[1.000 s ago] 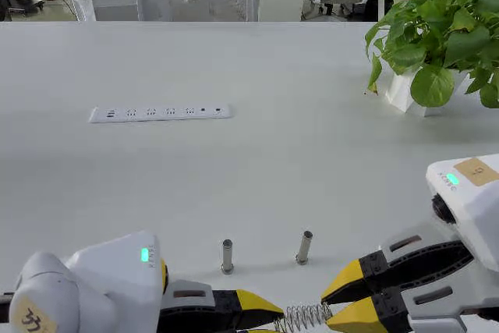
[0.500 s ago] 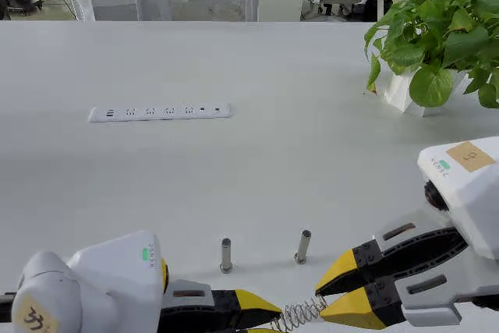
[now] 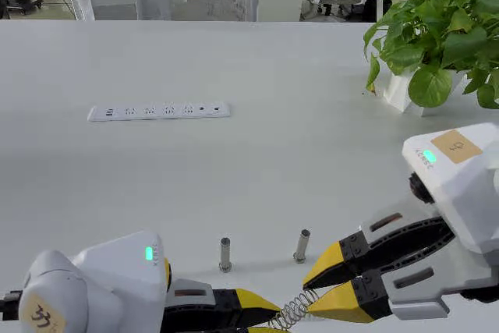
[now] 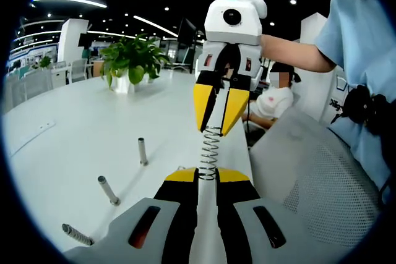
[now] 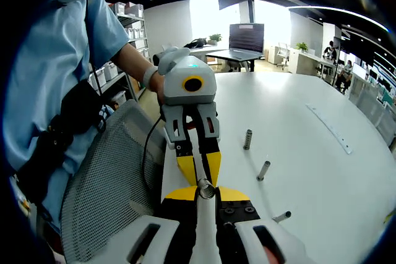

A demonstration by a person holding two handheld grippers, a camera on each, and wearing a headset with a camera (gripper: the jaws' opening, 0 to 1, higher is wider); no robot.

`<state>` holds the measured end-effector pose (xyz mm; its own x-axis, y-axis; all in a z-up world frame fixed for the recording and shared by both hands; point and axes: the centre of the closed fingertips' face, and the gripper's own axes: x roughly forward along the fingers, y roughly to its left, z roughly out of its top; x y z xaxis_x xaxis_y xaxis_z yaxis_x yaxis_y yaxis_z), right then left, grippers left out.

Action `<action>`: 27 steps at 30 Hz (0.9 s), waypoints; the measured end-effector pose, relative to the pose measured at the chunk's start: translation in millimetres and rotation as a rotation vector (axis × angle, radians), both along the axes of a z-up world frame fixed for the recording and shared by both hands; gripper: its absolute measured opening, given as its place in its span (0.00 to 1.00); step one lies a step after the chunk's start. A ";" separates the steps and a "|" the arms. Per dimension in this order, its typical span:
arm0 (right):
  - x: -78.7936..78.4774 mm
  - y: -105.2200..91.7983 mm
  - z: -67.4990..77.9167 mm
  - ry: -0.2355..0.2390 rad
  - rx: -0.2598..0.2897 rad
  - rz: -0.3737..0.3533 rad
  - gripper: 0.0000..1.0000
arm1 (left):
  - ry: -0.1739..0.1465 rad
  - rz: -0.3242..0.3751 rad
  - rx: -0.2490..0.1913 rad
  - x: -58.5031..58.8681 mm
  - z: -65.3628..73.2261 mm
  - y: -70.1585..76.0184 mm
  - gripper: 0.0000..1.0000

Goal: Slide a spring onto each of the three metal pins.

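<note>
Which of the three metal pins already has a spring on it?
The end pin, lowest in the left gripper view: a fitted spring wraps its shaft. The middle pin and the far pin are bare, smooth metal.

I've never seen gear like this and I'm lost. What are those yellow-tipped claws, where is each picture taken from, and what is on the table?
There is no robot here. A person holds a tool in each hand, and each tool has two yellow-tipped jaws that pinch. The wide picture comes from a camera on the person's head, looking down at the white table. The two round pictures come from a camera riding on each tool, looking along its jaws. The left gripper and the right gripper each pinch one end of a spring, held between them. On the table stand metal pins. Two are bare, and the third pin seems to wear a spring already. Further off are a power strip and a potted plant.
</note>
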<state>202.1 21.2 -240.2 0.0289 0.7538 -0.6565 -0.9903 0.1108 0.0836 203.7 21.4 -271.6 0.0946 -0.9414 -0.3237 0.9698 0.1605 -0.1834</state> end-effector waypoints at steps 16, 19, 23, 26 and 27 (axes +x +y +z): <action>-2.8 13.4 -8.1 -0.046 -0.093 0.093 0.07 | -0.051 -0.036 0.081 -3.8 -13.1 -4.9 0.06; -3.3 14.8 -10.2 -0.052 -0.107 0.106 0.07 | -0.057 -0.037 0.090 -3.7 -15.0 -3.9 0.06; -3.3 13.8 -11.3 -0.052 -0.114 0.108 0.07 | -0.054 -0.027 0.090 -4.0 -15.8 -2.4 0.06; -3.9 13.8 -11.7 -0.053 -0.119 0.113 0.07 | -0.054 -0.023 0.088 -4.8 -16.2 -2.2 0.06; -4.1 13.6 -11.9 -0.053 -0.122 0.114 0.07 | -0.049 -0.022 0.087 -5.1 -16.2 -2.3 0.06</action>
